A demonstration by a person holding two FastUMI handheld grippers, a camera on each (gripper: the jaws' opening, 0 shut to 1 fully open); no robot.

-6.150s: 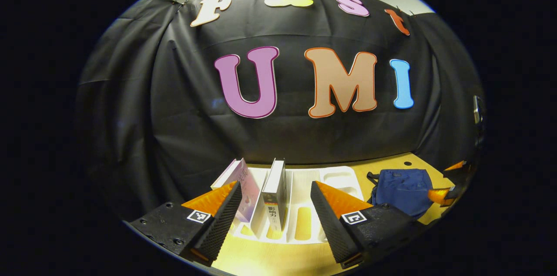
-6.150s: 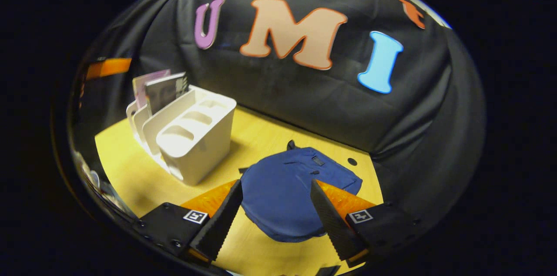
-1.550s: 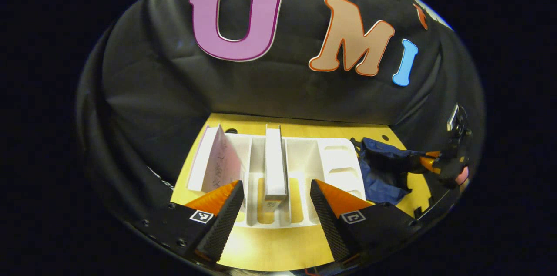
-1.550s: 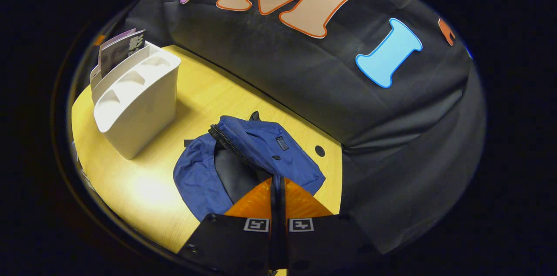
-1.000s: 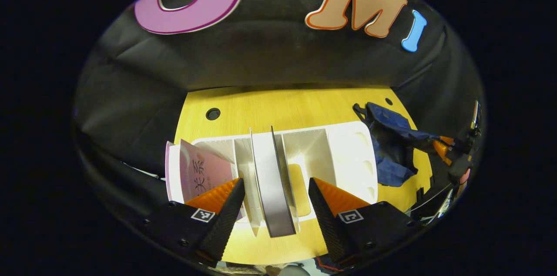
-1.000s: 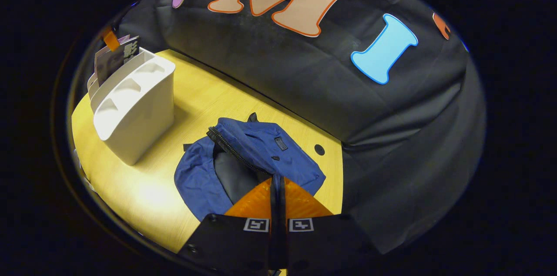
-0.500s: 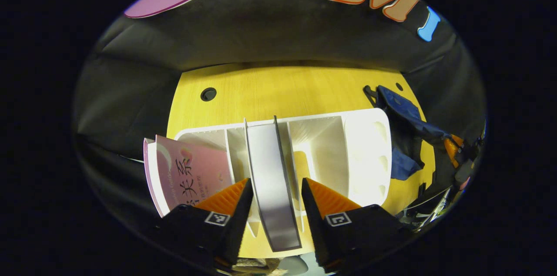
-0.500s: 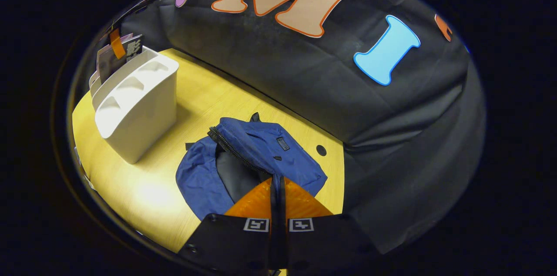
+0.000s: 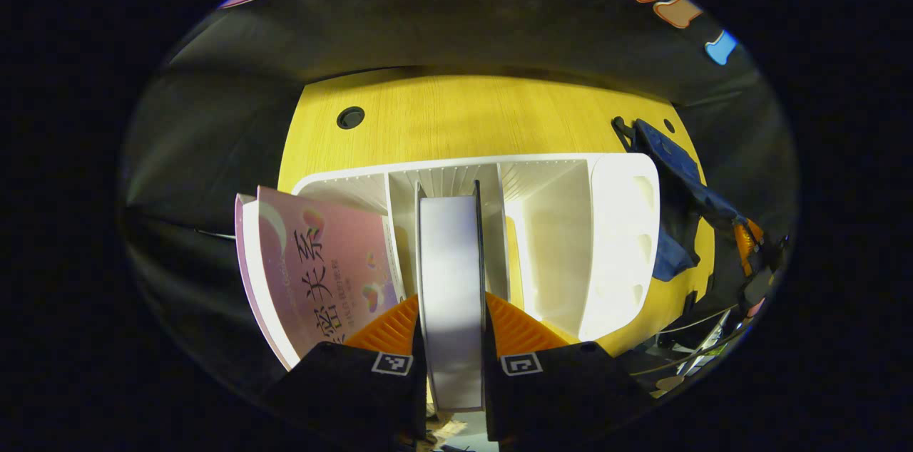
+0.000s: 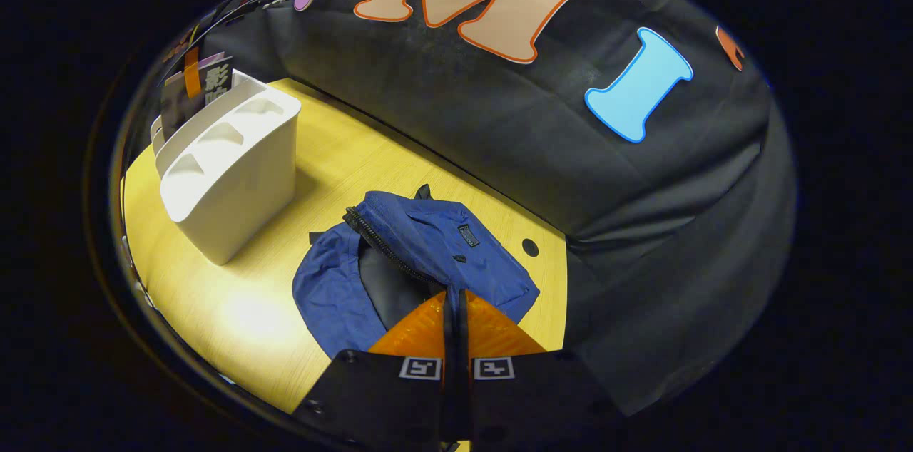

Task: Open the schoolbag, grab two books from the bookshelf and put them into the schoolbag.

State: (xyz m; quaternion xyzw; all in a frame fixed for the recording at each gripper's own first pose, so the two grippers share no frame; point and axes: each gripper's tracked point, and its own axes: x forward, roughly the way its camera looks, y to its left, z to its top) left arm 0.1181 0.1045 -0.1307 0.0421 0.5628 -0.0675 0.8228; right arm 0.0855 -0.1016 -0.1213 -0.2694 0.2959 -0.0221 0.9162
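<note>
Left gripper pinches the grey-edged book from above, one finger on each cover, book edge running straight ahead between them; book stands upright in a middle slot of the white bookshelf, which sits on the yellow tabletop just beyond and below the gripper; pink book leans in the slot just left of the fingers, tilted outward, not touched; schoolbag lies far right of this gripper, past the shelf end.

Right gripper has fingers pressed together on the zipper-side flap of the blue schoolbag, holding the mouth open; dark lining shows just left of the fingertips; bookshelf far left and ahead, well apart from the bag.

Handling, as a guess: book looks stiff and moderately heavy, covers probably smooth, so a grip near the top edge could let it swing or slip; deeper bite nearer mid-height seems safer; lift straight up to clear the dividers; bag cloth is soft and floppy, the opening will likely sag if released.

Hard to make out: book's lower end and slot floor hidden; how much cloth the right fingers actually hold is hidden between them; bag depth unclear; left gripper is a small orange blur at the shelf in the right gripper view.
</note>
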